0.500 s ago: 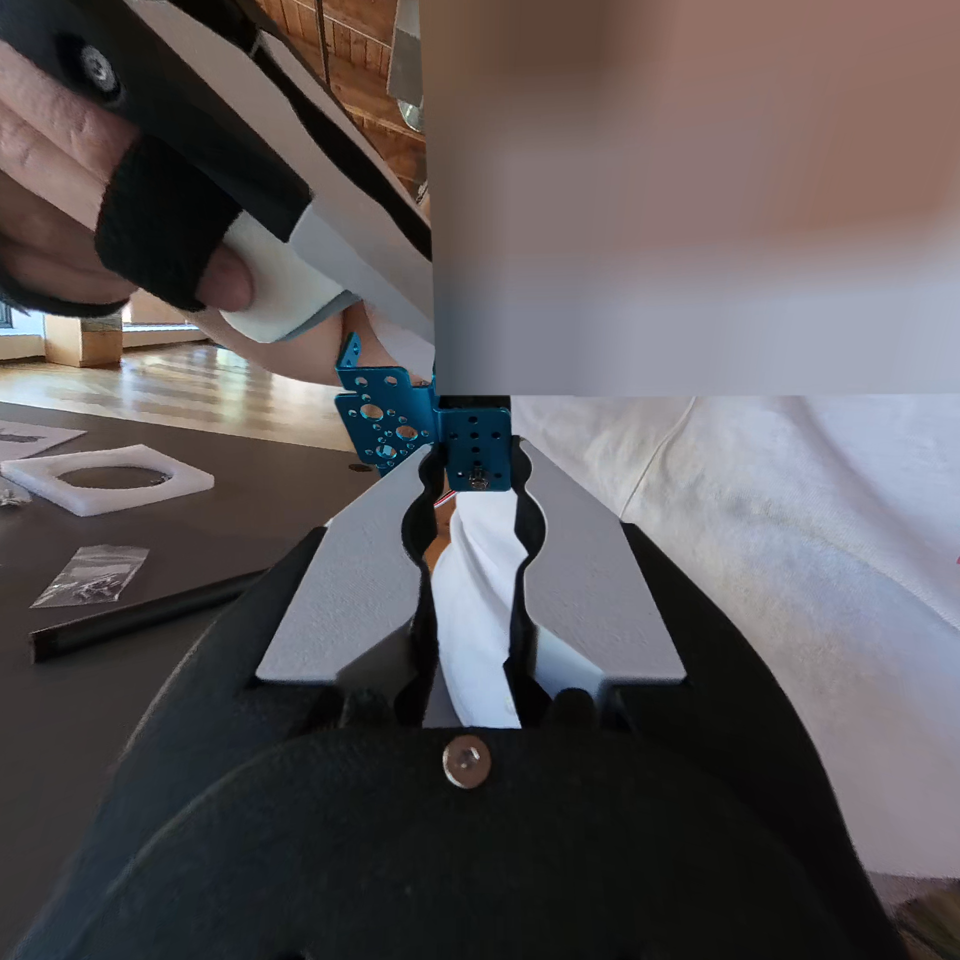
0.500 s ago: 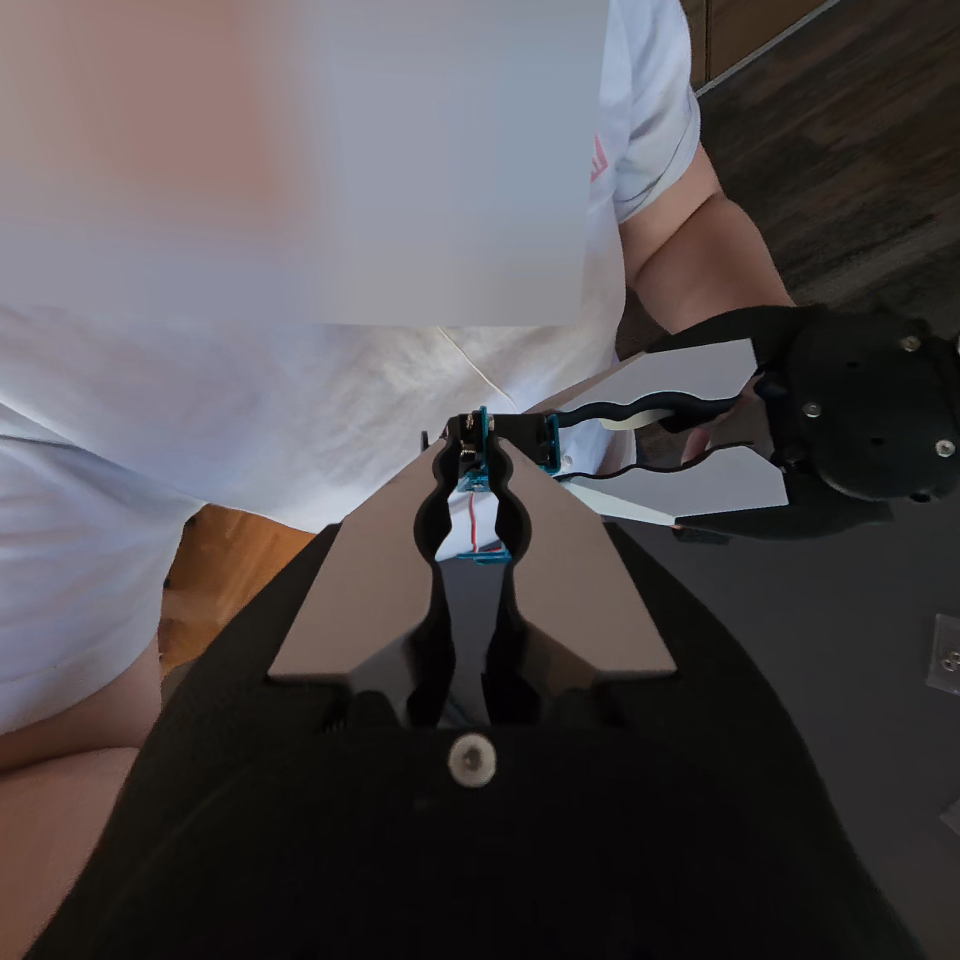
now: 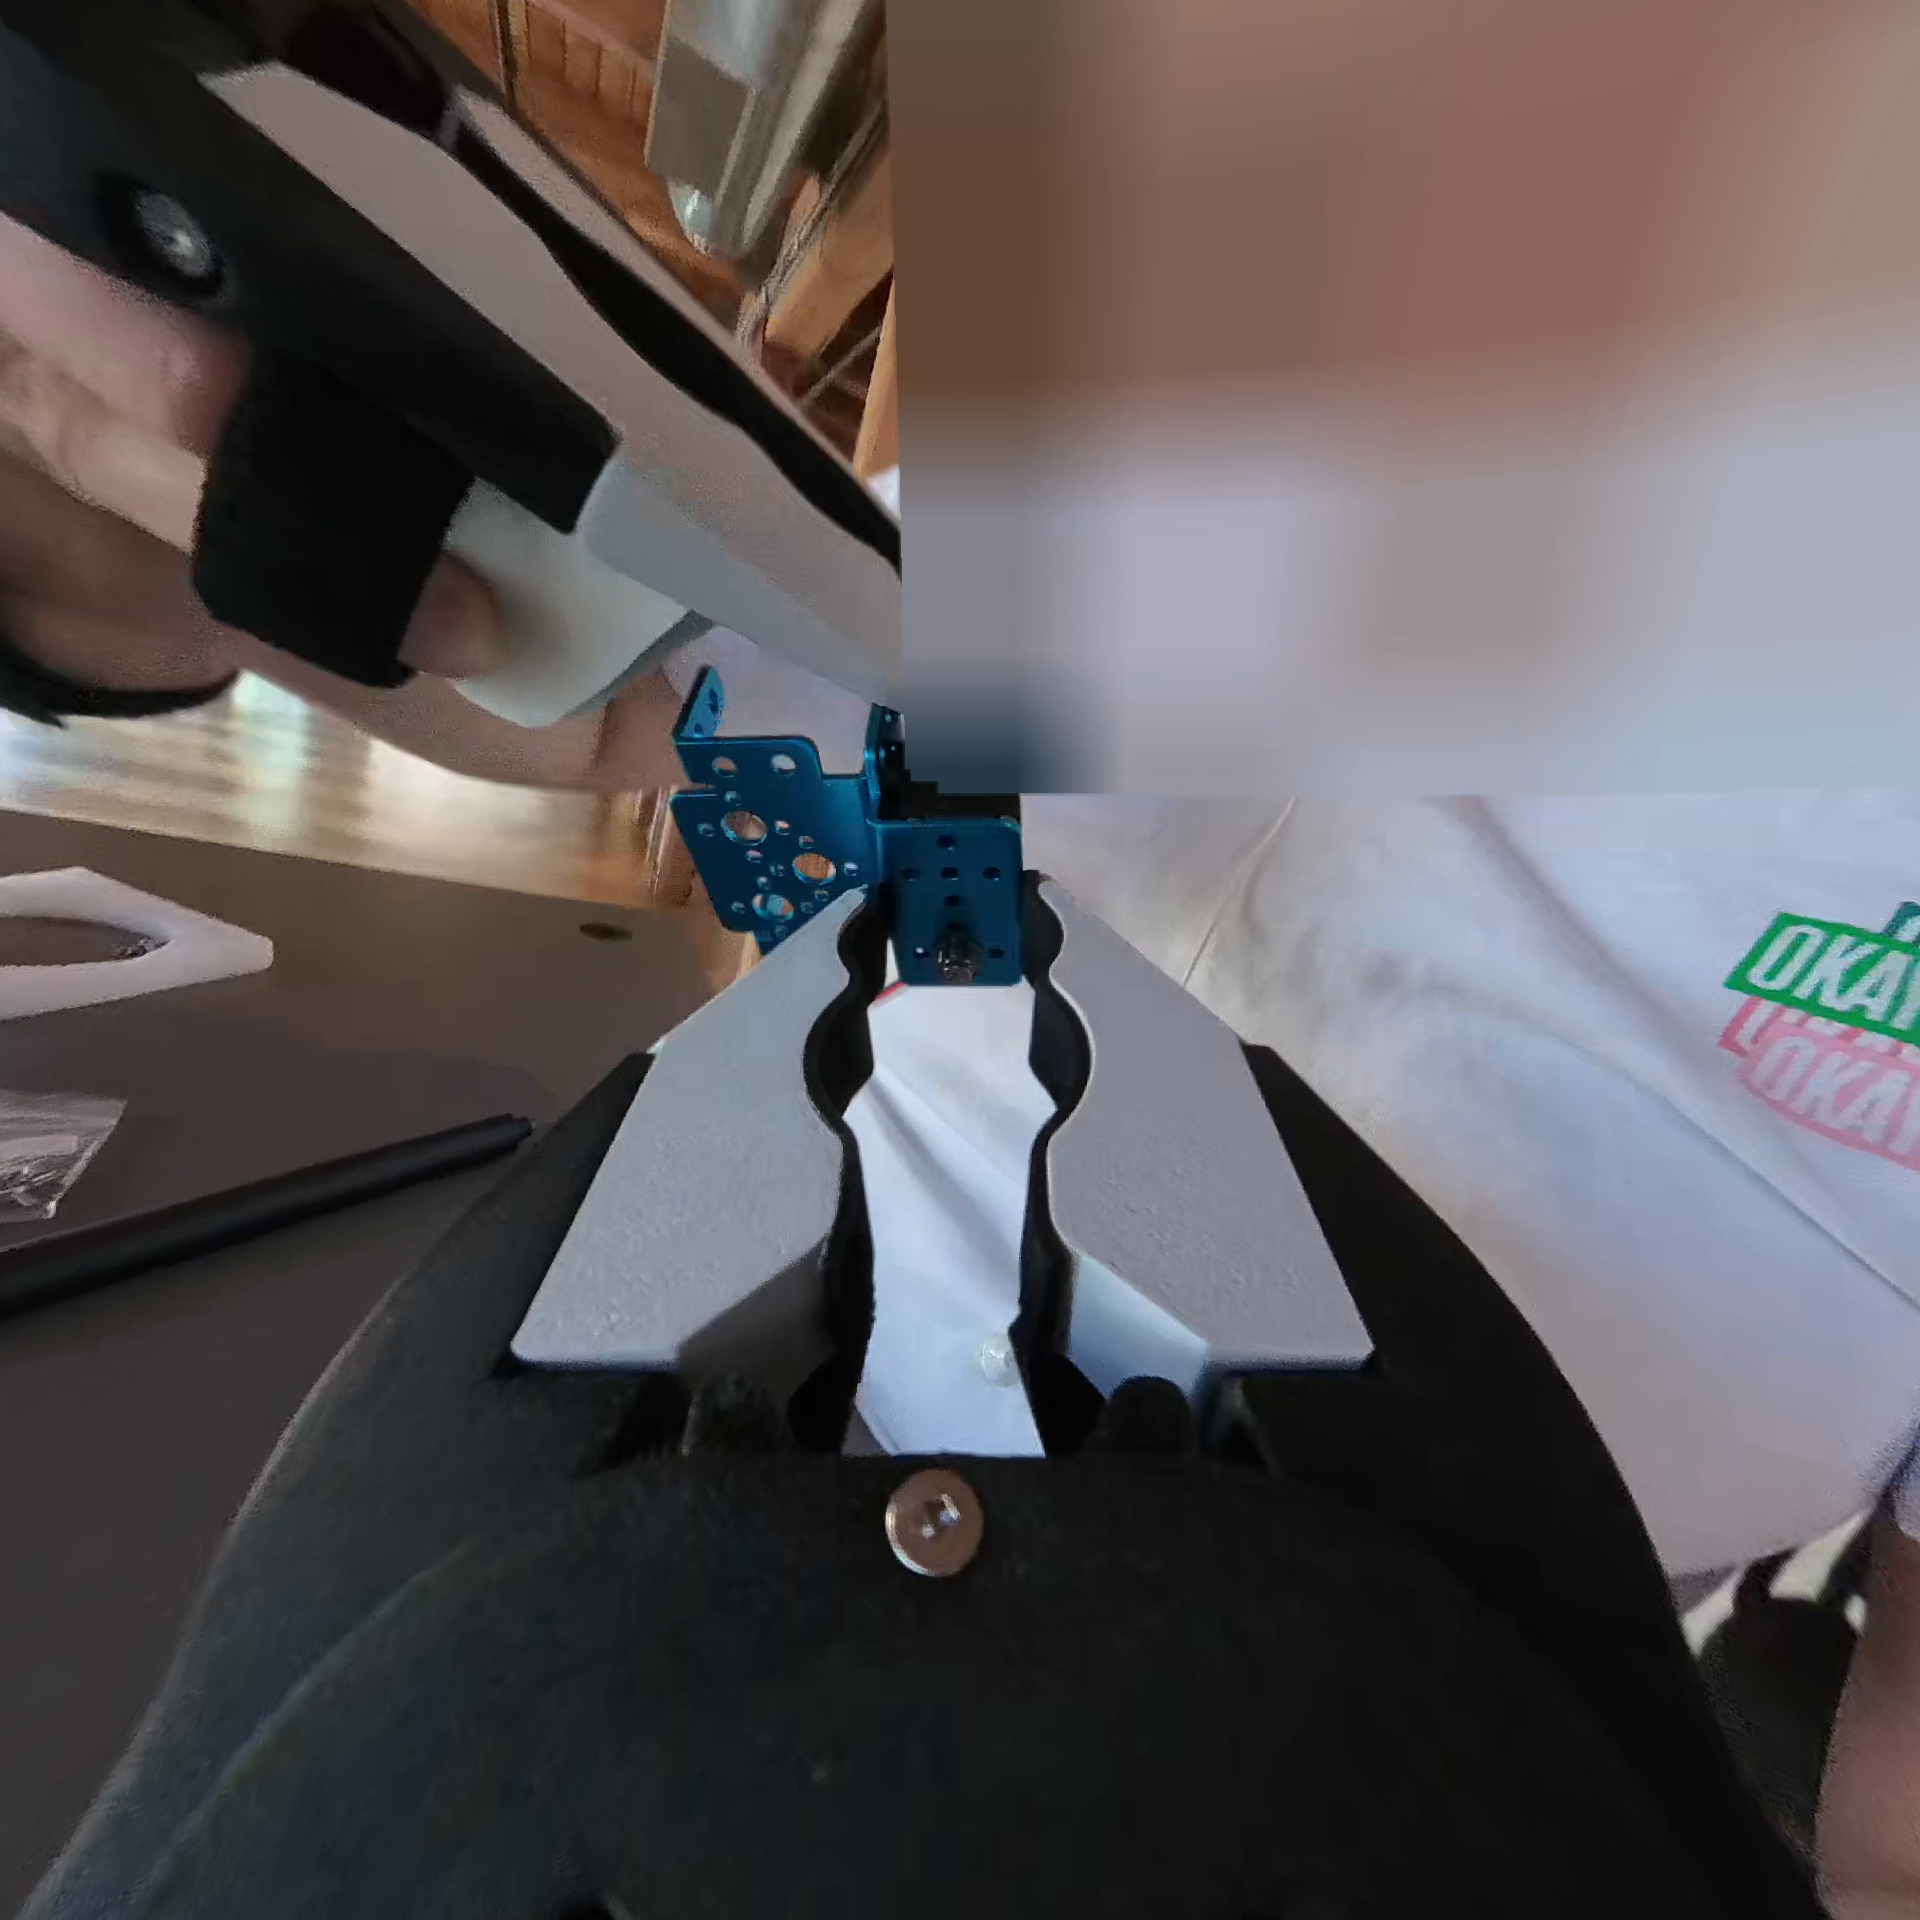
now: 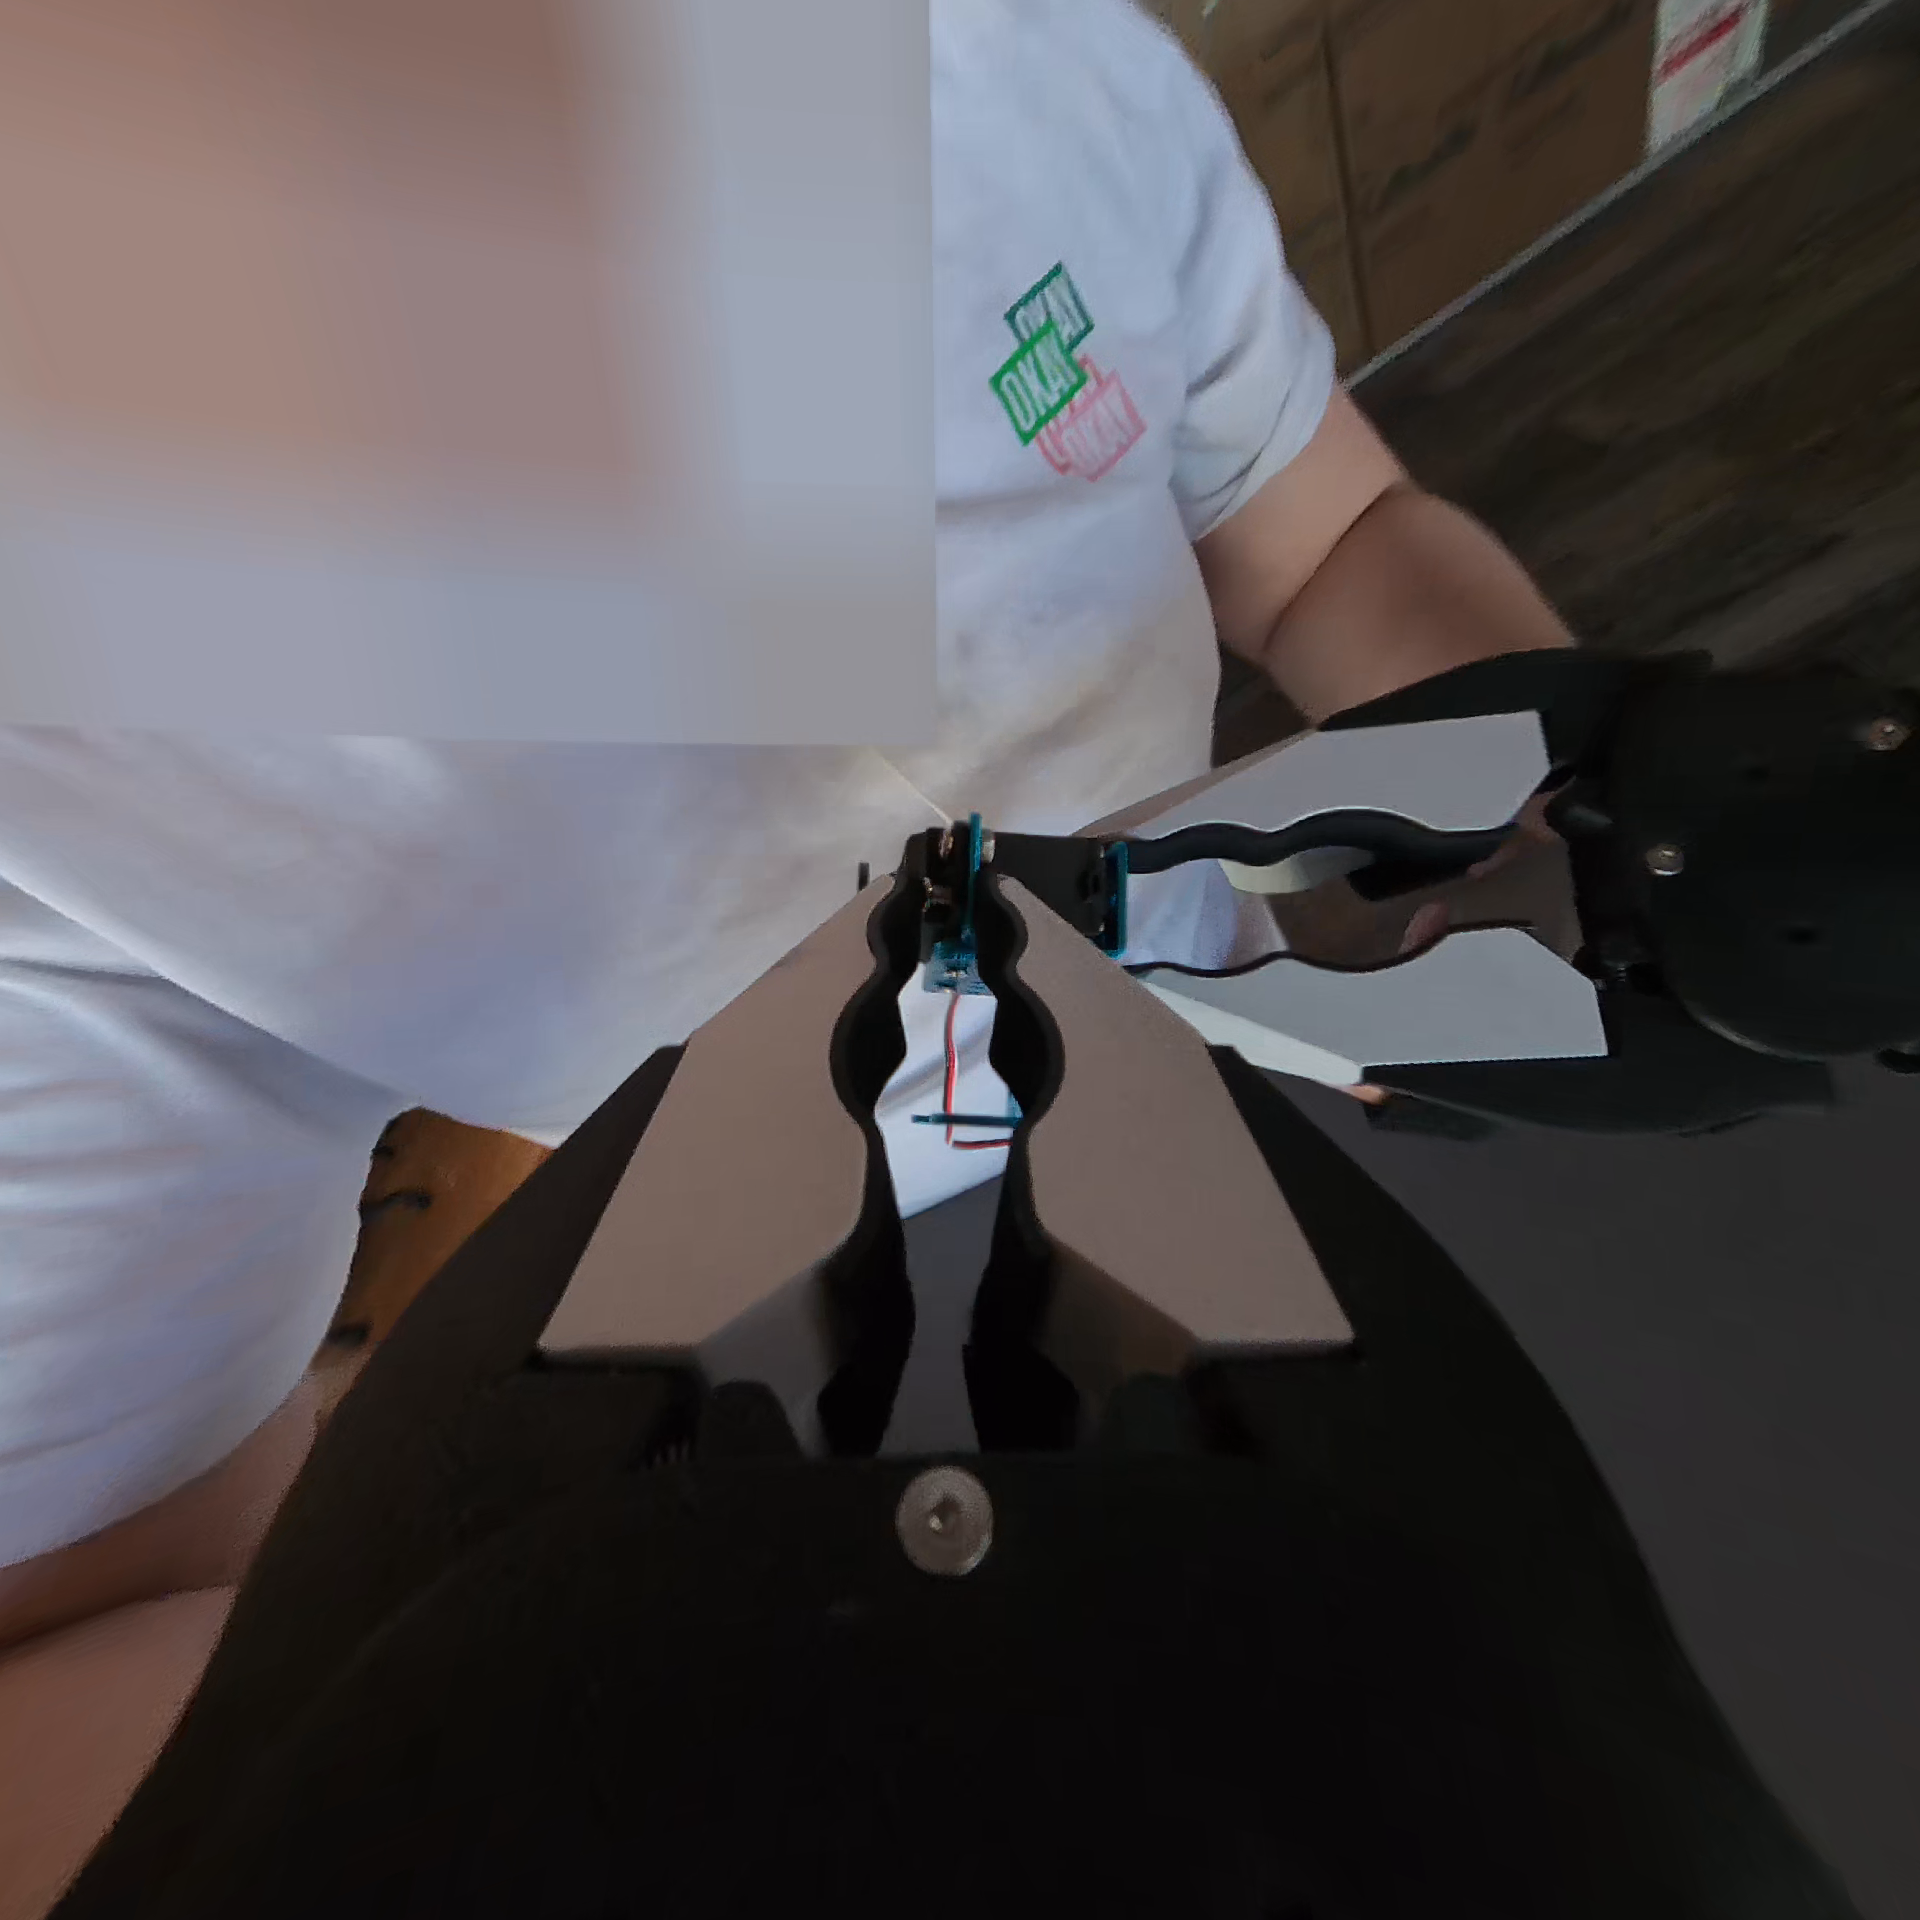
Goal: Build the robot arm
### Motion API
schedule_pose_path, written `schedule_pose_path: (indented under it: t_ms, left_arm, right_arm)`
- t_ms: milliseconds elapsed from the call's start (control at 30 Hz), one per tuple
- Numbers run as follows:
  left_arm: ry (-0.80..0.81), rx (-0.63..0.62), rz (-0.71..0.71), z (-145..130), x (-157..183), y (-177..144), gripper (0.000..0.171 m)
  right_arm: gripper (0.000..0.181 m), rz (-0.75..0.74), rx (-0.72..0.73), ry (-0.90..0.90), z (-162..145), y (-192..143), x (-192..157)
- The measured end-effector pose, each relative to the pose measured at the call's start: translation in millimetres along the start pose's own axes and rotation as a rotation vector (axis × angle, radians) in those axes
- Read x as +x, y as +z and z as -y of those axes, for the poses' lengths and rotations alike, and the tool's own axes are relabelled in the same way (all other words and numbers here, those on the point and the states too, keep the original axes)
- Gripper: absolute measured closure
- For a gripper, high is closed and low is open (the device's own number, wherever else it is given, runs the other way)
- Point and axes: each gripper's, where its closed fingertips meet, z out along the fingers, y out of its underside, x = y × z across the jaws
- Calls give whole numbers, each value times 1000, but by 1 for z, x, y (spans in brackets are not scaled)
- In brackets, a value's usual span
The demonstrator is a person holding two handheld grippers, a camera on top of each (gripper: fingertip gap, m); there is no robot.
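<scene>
A blue metal bracket assembly (image 3: pixel 769 831) with many holes, a black part and a thin red wire (image 4: pixel 951 1039) is held in the air between both grippers. My left gripper (image 3: pixel 951 904) is shut on its blue end block (image 3: pixel 956 894). My right gripper (image 4: pixel 951 883) is shut on the thin blue plate (image 4: pixel 961 914), seen edge-on. In the right wrist view the left gripper (image 4: pixel 1117 904) comes in from the right. In the left wrist view the right gripper's finger (image 3: pixel 644 436) comes from the upper left, its tips hidden by the blurred patch.
A person in a white shirt (image 3: pixel 1455 1039) is close behind the assembly. On the dark table (image 3: pixel 312 1039) lie a white foam frame (image 3: pixel 125 945), a black rod (image 3: pixel 260 1205) and a clear bag of small parts (image 3: pixel 52 1143). A gloved hand (image 3: pixel 312 520) holds the right gripper. My two grippers' fingertips are within a few centimetres of each other.
Both grippers keep their hold on the assembly. The views have shifted slightly: the foam frame has slid left in the left wrist view and more of the shirt shows.
</scene>
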Motion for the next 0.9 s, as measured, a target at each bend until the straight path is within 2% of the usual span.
schedule_pose_path:
  t_ms: [133, 200, 300, 400, 500, 600, 667, 733, 767, 900]
  left_arm:
    - [-69, 53, 52, -6, -24, -15, 146]
    - [-134, -1, 91, -15, -38, -17, 145]
    - [-148, -136, 224, -35, -66, -28, 142]
    - [-165, -104, 329, -27, -86, -46, 137]
    - [-93, -194, 567, -30, -106, -67, 104]
    - [35, -429, 812, -56, -119, -73, 90]
    - [155, -549, 928, -70, -128, -75, 92]
    - [219, -608, 988, -77, -135, -75, 111]
    - [234, -622, 982, -79, -135, -74, 119]
    - [209, -634, 959, -80, -134, -79, 122]
  right_arm:
    - [170, -138, 85, -15, -20, -12, 14]
    - [171, -195, 134, -26, -34, -17, 18]
    - [171, -376, 92, -62, -67, -17, 32]
    - [171, -555, 96, -104, -86, -21, 47]
    - [170, -782, 39, -120, -105, -32, 69]
    - [170, -937, -14, -128, -119, -33, 87]
    - [170, -981, -20, -92, -128, -32, 97]
    - [169, -991, -2, -77, -133, -28, 103]
    - [169, -1007, 24, -76, -131, -30, 105]
    - [168, -1057, 69, -41, -130, -32, 108]
